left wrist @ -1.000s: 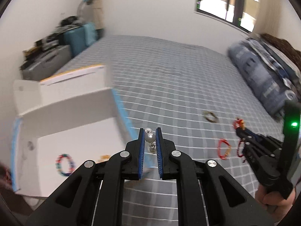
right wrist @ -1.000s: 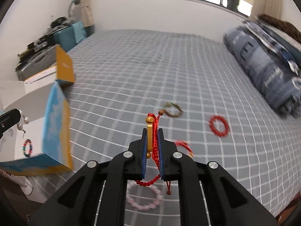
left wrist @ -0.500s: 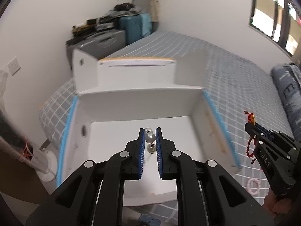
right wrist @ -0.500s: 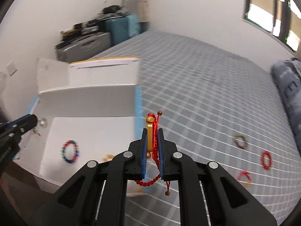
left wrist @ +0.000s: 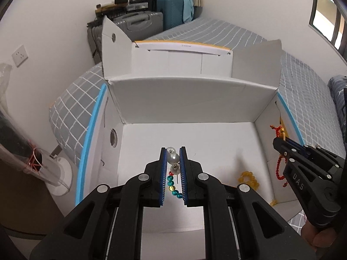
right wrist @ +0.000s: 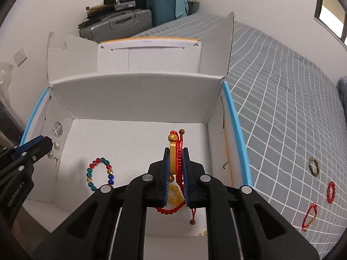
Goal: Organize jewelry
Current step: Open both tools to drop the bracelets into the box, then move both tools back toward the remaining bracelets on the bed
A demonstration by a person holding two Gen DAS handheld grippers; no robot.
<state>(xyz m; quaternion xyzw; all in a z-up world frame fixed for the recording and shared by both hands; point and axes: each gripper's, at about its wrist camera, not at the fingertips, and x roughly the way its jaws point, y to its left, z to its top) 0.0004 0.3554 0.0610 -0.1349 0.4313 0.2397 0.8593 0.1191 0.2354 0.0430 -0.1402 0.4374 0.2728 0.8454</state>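
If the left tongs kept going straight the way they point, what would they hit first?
Most likely the white floor of the open box, near the multicoloured bead bracelet below the left tongs, which grip the pearl earrings. Depth is uncertain; the back wall could come first.

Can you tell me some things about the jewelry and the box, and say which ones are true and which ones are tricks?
1. The left gripper holds pearl earrings. True.
2. The right gripper is empty. False: it is shut on a red cord bracelet with a gold piece.
3. A colorful bead bracelet lies inside the white box. True.
4. All the jewelry is already in the box. False: a red bead bracelet and others lie on the bed.
5. The box is closed. False: its flaps stand open.
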